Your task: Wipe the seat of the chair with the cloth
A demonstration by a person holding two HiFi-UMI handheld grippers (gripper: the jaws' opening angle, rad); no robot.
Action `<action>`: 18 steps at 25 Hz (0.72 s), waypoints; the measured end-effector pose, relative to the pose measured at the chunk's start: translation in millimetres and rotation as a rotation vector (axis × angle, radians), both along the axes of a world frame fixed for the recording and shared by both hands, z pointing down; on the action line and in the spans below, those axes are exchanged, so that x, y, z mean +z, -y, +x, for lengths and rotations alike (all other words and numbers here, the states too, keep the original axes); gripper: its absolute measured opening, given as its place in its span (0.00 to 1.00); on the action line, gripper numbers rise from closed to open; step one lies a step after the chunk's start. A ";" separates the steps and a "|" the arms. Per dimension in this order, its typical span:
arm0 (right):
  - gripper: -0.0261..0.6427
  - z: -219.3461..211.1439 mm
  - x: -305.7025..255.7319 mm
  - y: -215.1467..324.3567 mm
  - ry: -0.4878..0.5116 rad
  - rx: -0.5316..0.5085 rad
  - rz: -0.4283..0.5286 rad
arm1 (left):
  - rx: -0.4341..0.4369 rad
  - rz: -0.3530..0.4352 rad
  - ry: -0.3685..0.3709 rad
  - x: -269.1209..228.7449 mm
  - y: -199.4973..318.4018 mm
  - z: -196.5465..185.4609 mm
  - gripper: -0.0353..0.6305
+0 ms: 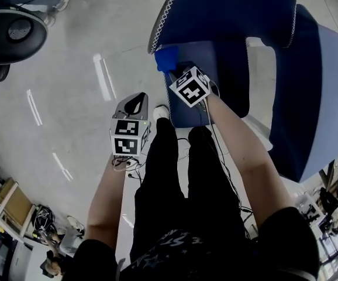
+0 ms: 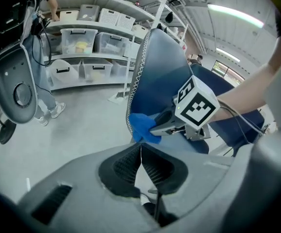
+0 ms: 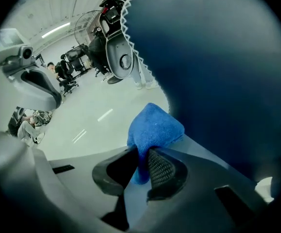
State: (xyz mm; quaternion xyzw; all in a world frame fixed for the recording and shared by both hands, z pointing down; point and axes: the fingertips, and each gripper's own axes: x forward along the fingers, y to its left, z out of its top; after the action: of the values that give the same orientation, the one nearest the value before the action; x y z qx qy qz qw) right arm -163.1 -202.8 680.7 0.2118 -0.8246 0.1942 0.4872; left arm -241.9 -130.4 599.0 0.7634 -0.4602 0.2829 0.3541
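The grey concrete floor (image 1: 81,127) lies open to the left of the armchair and toward the left edge of the head view. The blue armchair (image 1: 233,10) fills that view's upper right, its edges trimmed in white zigzag stitching. Its seat (image 1: 224,69) lies between a curved stitched panel and a broad blue side panel.

In the left gripper view, metal shelving (image 2: 92,33) with clear and white storage bins lines the far wall. A black and grey office chair (image 1: 11,34) stands well apart from the armchair at the floor's upper left edge. A bystander's jeans legs (image 2: 45,91) are just beside it.

The person's black-trousered legs (image 1: 180,180) stand right at the seat's front edge, taking up the room there.

The right hand-held gripper (image 1: 172,70) reaches over the seat's near left corner. Its jaws pinch the blue cloth (image 3: 155,125), which bunches out past the pads. The cloth (image 1: 165,58) lies at the lower end of the stitched edge, where that edge meets the seat. Whether it presses on the cushion cannot be told.

The left hand-held gripper (image 2: 141,152) hangs over bare floor just left of the armchair. Its jaws are pressed together with nothing between them.

Thin cables (image 1: 183,148) lie on the floor by the person's feet.
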 end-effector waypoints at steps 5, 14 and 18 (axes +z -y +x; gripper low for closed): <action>0.12 19.3 35.5 6.0 -0.027 0.003 -0.028 | -0.063 -0.020 0.010 17.0 6.8 9.8 0.09; 0.12 68.0 38.2 30.1 -0.014 0.098 -0.001 | 0.016 -0.049 0.048 28.2 3.8 35.0 0.08; 0.12 117.2 43.5 35.3 -0.018 0.153 -0.002 | 0.043 -0.058 0.050 35.2 7.9 75.7 0.09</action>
State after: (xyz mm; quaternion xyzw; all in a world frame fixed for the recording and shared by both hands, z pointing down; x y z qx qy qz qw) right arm -45.9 -238.1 724.2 0.2756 -0.8014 0.2296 0.4787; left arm -166.2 -138.3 634.2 0.7554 -0.4440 0.3226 0.3581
